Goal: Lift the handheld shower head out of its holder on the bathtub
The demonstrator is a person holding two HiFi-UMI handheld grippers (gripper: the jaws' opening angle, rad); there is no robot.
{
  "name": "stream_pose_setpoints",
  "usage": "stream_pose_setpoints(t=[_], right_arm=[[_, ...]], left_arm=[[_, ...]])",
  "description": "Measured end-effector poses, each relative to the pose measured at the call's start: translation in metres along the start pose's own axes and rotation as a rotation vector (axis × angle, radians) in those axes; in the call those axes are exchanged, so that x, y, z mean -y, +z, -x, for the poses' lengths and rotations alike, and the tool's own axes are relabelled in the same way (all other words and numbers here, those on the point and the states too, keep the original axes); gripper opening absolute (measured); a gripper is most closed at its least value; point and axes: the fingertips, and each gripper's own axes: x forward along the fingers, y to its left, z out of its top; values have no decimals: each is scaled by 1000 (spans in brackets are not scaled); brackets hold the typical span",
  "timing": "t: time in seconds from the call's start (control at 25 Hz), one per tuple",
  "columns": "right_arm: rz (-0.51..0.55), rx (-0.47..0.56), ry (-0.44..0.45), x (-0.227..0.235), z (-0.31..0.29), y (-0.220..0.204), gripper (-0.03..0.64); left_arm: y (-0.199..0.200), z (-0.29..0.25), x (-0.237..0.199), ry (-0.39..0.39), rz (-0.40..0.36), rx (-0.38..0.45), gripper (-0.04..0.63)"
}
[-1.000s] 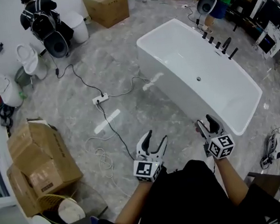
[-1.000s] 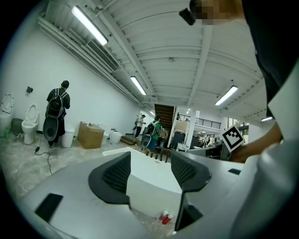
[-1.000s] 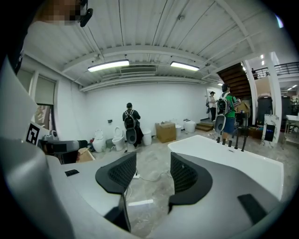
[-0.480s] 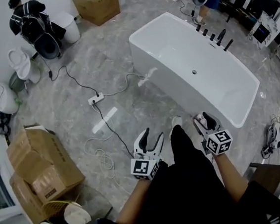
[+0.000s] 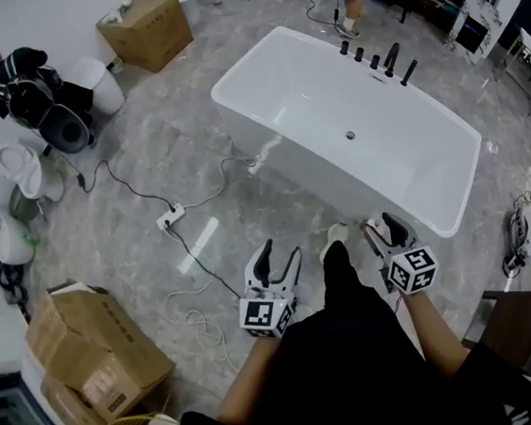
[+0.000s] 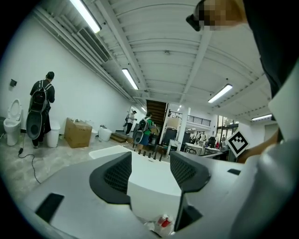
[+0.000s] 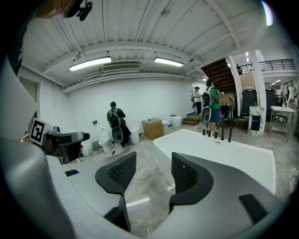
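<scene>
Two sets of jaws are gaping wide and empty as we are holding the left gripper [image 5: 281, 249] and right gripper [image 5: 381, 225] by the tub's [image 5: 337, 176] near end, the upright shower head [image 5: 409, 72] standing well apart on its far rim, nearer the right gripper.

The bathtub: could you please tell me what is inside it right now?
In the head view, the white bathtub looks bare inside except for a small round drain in its floor. In both gripper views its rim and outer wall hide the inside.

One bathtub [image 5: 337, 178], two cardboard boxes [image 5: 144, 29] [image 5: 98, 366], two tools [image 5: 280, 250] [image 5: 381, 223].
</scene>
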Motion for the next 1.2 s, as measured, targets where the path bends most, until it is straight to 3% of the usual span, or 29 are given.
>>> stream_pose_setpoints(t=[0.28,0.52,0.72,1.2], right_arm=[[-83,33,-77,100,-49,34,219],[-50,19,-21,164,-108,75,219],[-66,44,-36,225,-148,109,219],[-131,4,-70,325,-186,114,219]], left_arm=[[18,-124,-2,-78,-31,-47,253],[45,-215,-18,-51,-65,-38,253],[55,-287,-21,-44,-64,-32,253],[69,-433,0,-143,-95,-68,253]])
